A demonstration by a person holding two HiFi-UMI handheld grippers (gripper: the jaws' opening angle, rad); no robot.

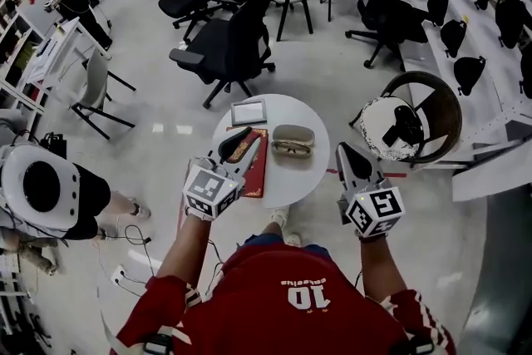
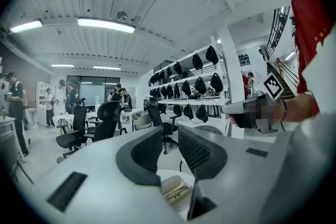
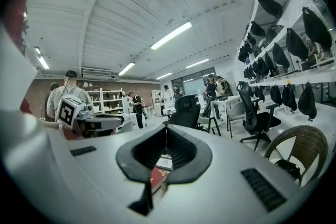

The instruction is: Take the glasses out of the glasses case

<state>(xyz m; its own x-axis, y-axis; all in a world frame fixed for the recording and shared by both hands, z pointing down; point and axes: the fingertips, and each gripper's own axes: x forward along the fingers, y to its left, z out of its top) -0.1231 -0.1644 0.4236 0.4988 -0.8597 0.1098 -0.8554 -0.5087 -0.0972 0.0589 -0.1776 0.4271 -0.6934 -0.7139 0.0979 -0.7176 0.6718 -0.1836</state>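
A beige glasses case (image 1: 293, 134) lies on the small round white table (image 1: 307, 179). Dark-framed glasses (image 1: 291, 149) lie along its near side; I cannot tell whether they rest in an open half of it. My left gripper (image 1: 252, 137) hovers over the table's left part, just left of the case, open and holding nothing. Its own view shows the jaws (image 2: 170, 136) apart, with the case (image 2: 169, 185) and glasses (image 2: 179, 194) low beyond them. My right gripper (image 1: 342, 147) hangs off the table's right edge, shut and empty, its pads meeting (image 3: 166, 131).
A red book (image 1: 252, 166) lies under the left gripper and a white framed panel (image 1: 248, 111) at the table's far side. A wicker chair (image 1: 445, 108) stands at the right, black office chairs (image 1: 229, 46) beyond the table, and a person with a white helmet (image 1: 41, 187) at the left.
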